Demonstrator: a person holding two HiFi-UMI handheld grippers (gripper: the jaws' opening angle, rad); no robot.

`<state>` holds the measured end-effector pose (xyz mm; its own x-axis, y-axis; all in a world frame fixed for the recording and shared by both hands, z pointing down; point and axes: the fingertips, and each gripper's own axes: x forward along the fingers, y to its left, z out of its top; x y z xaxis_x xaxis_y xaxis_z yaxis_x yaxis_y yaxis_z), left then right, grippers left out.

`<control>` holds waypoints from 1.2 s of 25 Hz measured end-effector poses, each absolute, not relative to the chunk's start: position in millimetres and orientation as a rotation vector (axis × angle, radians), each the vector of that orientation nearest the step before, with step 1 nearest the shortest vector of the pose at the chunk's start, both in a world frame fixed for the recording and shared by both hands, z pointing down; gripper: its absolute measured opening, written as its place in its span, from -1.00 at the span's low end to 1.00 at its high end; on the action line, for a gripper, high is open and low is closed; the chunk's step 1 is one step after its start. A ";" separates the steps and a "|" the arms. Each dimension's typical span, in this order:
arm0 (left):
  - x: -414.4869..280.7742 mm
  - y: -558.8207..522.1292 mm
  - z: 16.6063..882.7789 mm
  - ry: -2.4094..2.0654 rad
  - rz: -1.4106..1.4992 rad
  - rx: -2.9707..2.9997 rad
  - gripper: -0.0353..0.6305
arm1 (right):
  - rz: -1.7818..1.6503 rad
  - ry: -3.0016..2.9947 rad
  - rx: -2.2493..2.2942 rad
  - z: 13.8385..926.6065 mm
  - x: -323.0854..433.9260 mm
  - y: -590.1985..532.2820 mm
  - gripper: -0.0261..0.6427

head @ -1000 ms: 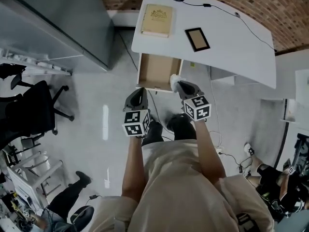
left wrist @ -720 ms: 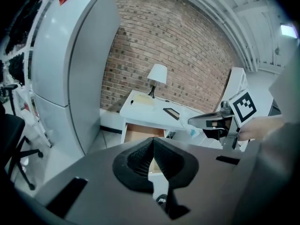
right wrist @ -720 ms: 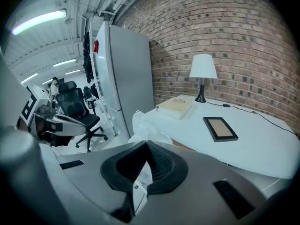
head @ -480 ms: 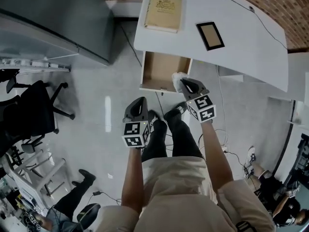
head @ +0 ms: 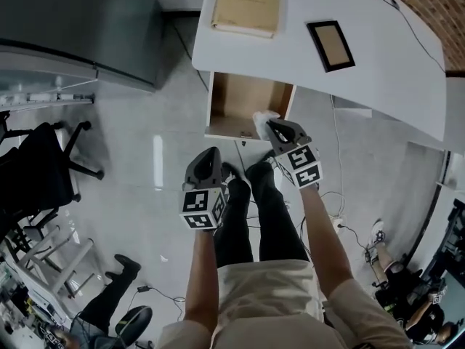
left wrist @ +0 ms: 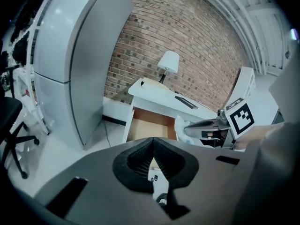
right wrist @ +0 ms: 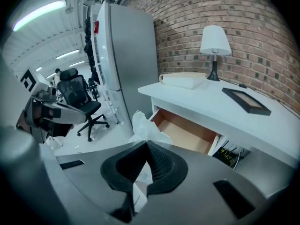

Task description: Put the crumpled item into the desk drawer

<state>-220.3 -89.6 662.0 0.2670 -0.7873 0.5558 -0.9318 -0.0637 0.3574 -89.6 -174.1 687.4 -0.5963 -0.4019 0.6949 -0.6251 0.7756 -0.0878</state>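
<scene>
The crumpled item (head: 262, 118) is a white wad of thin paper or plastic, and my right gripper (head: 268, 126) is shut on it. It hangs just above the front right corner of the open desk drawer (head: 240, 99), whose wooden inside looks bare. In the right gripper view the crumpled item (right wrist: 145, 129) sticks up from the right gripper (right wrist: 146, 147), with the drawer (right wrist: 186, 133) just behind it. My left gripper (head: 211, 152) is shut on nothing, lower left of the drawer over the floor. The left gripper (left wrist: 153, 141) view shows the drawer (left wrist: 149, 127) ahead.
On the white desk (head: 378, 57) lie a tan book (head: 247, 4) and a picture frame (head: 330, 45); a lamp (left wrist: 168, 63) stands at its back. A tall grey cabinet (head: 73, 27) stands left, an office chair (head: 36, 167) further left. Cables (head: 336, 195) trail on the floor.
The person has stepped closer to the desk. My right gripper has carried the crumpled item up to the drawer's front right corner. The left gripper stays back, still shut.
</scene>
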 end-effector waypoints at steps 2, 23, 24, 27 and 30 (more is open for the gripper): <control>-214.4 -92.4 677.1 -1.538 0.294 1.891 -0.84 | 0.476 -2.285 0.780 704.0 -92.6 -173.8 -0.84; -213.3 -127.4 780.4 -1.550 0.361 1.857 -0.85 | 0.352 -2.119 0.399 863.8 -143.1 -216.5 -0.84; -214.0 -127.6 782.6 -1.547 0.367 1.851 -0.85 | 0.336 -2.106 0.369 869.2 -145.5 -215.3 -0.84; -219.4 -126.5 792.8 -1.564 0.357 1.814 -0.85 | 0.286 -2.072 0.263 883.5 -157.2 -209.0 -0.84; -227.7 -128.9 796.7 -1.586 0.344 1.790 -0.85 | 0.249 -2.054 0.161 894.3 -171.9 -203.8 -0.84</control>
<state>-227.7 -128.9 796.7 0.2110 -0.7559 0.6198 -0.9447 0.0051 0.3278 -171.9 -203.8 894.3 -0.4749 -0.0088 0.8800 -0.2191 0.9697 -0.1085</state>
